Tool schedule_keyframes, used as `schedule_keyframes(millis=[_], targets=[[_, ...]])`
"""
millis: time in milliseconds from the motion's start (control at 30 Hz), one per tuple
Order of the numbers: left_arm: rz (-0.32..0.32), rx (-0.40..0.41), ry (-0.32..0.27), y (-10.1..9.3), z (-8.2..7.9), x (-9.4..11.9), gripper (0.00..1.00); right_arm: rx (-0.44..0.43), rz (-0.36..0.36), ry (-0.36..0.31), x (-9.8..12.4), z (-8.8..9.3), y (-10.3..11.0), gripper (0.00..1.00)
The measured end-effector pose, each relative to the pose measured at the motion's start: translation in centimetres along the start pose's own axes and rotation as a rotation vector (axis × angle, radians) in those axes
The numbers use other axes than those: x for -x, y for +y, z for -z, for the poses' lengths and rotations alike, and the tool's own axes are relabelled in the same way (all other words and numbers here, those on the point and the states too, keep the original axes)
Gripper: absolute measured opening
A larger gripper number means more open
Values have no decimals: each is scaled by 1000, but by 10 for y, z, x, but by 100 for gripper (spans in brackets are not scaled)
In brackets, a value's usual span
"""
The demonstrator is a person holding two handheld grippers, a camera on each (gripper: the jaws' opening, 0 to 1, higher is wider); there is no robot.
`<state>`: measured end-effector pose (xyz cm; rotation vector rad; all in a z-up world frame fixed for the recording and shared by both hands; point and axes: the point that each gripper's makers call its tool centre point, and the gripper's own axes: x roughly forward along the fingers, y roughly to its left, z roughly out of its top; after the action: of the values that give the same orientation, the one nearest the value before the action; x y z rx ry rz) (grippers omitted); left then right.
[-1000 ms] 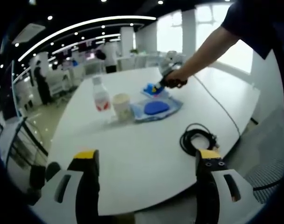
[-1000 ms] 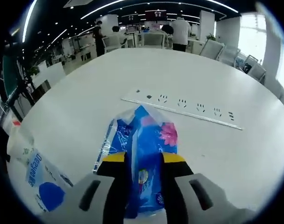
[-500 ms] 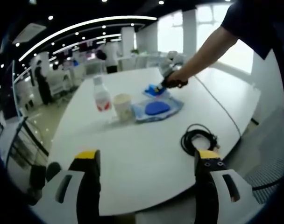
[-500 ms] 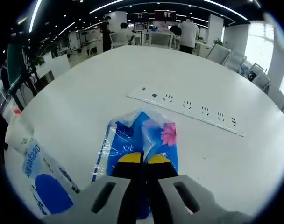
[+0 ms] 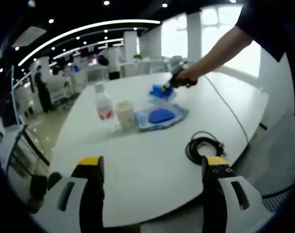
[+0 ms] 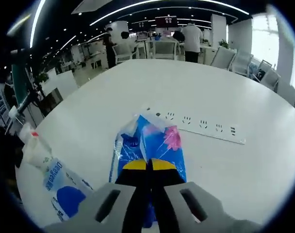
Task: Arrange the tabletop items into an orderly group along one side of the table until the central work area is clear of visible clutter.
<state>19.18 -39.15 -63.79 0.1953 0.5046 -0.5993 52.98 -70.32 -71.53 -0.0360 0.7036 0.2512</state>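
My left tongs (image 5: 148, 170) stand wide open and hold nothing, hanging near the tabletop (image 5: 138, 155) edge, ready for the next item; just ahead of their right jaw lies a coiled black cable (image 5: 204, 144), loose clutter I judge worth gathering; further ahead stand a paper cup (image 5: 125, 114) and a plastic bottle (image 5: 104, 103) side by side, next to a flat blue wipes pack (image 5: 161, 116).

My right tongs (image 6: 148, 165) are pinched closed on a blue tissue packet (image 6: 150, 145), gripping its wrapper so I can carry it to the group; it appears raised off the tabletop, though I cannot be sure; to their left sits the wipes pack with the bottle just past it; beyond the packet lies a white power strip (image 6: 196, 127), apart from everything else.
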Motion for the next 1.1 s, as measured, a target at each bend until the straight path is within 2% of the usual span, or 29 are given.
schedule_keyframes(millis=[133, 200, 367, 467, 667, 700, 833, 1100], targets=[[-2, 0, -12, 0, -1, 1, 80, -2, -4, -12, 23, -6, 11, 0], [1, -3, -16, 0, -1, 1, 80, -5, -9, -22, 27, -8, 11, 0], [2, -17, -31, -1, -3, 2, 80, -15, -19, -88, 60, -34, 24, 0], [7, -23, -36, -3, -4, 3, 80, -5, -29, -105, 75, -40, 27, 0], [15, -20, -68, -4, -9, 5, 80, 33, -35, -121, 106, -38, 33, 0], [15, -21, -71, -4, -10, 5, 80, 39, -35, -128, 121, -39, 42, 0], [23, -24, -73, -5, -10, 5, 80, 56, -41, -148, 133, -42, 38, 0], [41, -26, -65, -8, -10, 4, 80, 118, -58, -143, 162, -26, 47, 0]])
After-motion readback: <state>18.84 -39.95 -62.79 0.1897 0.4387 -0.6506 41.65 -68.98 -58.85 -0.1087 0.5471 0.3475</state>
